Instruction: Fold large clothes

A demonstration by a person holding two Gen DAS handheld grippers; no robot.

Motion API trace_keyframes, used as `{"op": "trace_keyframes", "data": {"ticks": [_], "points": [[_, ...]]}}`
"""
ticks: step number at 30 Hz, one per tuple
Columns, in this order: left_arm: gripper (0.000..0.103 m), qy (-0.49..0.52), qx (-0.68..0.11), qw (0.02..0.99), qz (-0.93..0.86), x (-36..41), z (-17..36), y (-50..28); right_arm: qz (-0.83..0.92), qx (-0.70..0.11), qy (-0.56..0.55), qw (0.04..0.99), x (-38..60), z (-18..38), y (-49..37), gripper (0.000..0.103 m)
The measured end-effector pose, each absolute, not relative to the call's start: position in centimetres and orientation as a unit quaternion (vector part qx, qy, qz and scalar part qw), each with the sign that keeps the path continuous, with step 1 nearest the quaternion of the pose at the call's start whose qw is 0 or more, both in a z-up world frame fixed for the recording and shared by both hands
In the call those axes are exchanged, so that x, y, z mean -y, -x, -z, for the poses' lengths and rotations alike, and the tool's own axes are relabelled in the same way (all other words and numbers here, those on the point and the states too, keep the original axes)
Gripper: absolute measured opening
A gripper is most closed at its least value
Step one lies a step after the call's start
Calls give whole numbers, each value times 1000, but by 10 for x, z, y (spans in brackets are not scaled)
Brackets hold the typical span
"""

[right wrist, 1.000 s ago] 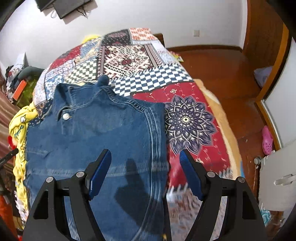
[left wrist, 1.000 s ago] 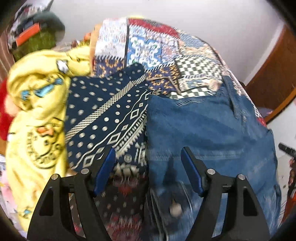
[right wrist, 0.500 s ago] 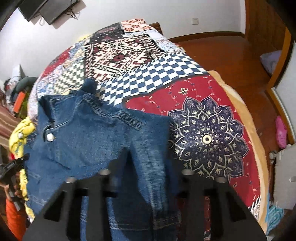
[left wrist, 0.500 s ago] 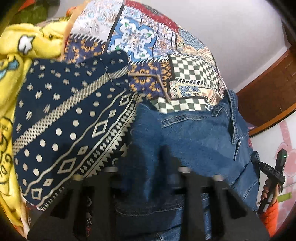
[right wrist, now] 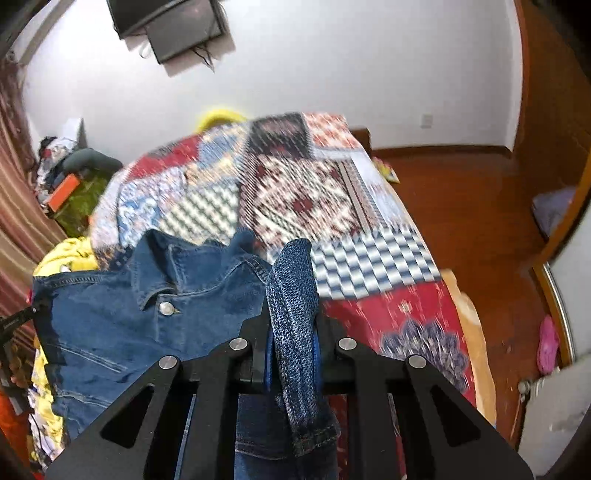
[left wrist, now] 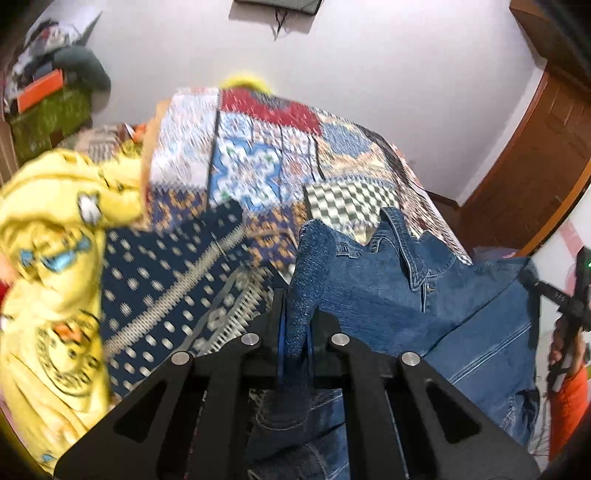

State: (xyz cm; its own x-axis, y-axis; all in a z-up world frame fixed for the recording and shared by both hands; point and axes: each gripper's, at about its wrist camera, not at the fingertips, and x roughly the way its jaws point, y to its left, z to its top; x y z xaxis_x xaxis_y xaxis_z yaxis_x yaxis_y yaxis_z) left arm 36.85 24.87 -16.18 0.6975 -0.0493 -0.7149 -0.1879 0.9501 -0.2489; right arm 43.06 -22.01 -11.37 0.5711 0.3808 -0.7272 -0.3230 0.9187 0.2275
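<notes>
- A blue denim jacket [right wrist: 122,317] lies on a bed covered by a patchwork quilt [right wrist: 306,192], and both of the jacket's side edges are lifted off the bed.
- The left gripper [left wrist: 295,332] is closed narrow on a thick fold of the jacket's denim edge, which stands up between its blue-padded fingers [left wrist: 281,332].
- The right gripper [right wrist: 291,343] is also closed narrow on a rolled denim edge with a stitched hem, which hangs down over its black frame.
- In the right wrist view, the jacket's collar sits at 11 o'clock, with a metal button [right wrist: 166,307] just below it.
- In the left wrist view, a navy patterned cloth [left wrist: 166,280] lies at 9 o'clock, touching the jacket's edge.
- Farther out at 9 o'clock bulges a crumpled yellow garment [left wrist: 55,266] with cartoon prints, crowding that side of the bed.
- At 3 o'clock in the left wrist view, the other gripper's handle and an orange sleeve [left wrist: 569,398] show past the jacket.
- Beyond the jacket, at 12 o'clock in both views, the quilt runs flat and uncluttered to a white wall [right wrist: 332,66].
- In the right wrist view, the bed's edge falls away at 3 o'clock to a wooden floor [right wrist: 472,206], where a pink slipper [right wrist: 548,343] lies.
- A dark screen [right wrist: 173,26] hangs on the wall at 11 o'clock.
- The denim looks heavy and coarse; the quilt is thin and printed, and blurred.
</notes>
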Motion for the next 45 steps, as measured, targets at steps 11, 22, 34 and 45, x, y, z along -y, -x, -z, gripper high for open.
{"op": "trace_keyframes", "data": {"ticks": [11,22,34,45], "points": [[8,176,-451,871,-85,-293,236,-422,-153,-468,-26,870,184,177,-496,14],[13,102,-484,863,-105,-276,260,-422,-149,-483,24,862,179,201,-490,19],[44,57,-423,901,-83,-235,166,-340,-177,-421,66,887,194,119,-402,77],[83,55,-413,907,-60,-198,145,-243,-202,-421,52,883,234,100,-312,84]]}}
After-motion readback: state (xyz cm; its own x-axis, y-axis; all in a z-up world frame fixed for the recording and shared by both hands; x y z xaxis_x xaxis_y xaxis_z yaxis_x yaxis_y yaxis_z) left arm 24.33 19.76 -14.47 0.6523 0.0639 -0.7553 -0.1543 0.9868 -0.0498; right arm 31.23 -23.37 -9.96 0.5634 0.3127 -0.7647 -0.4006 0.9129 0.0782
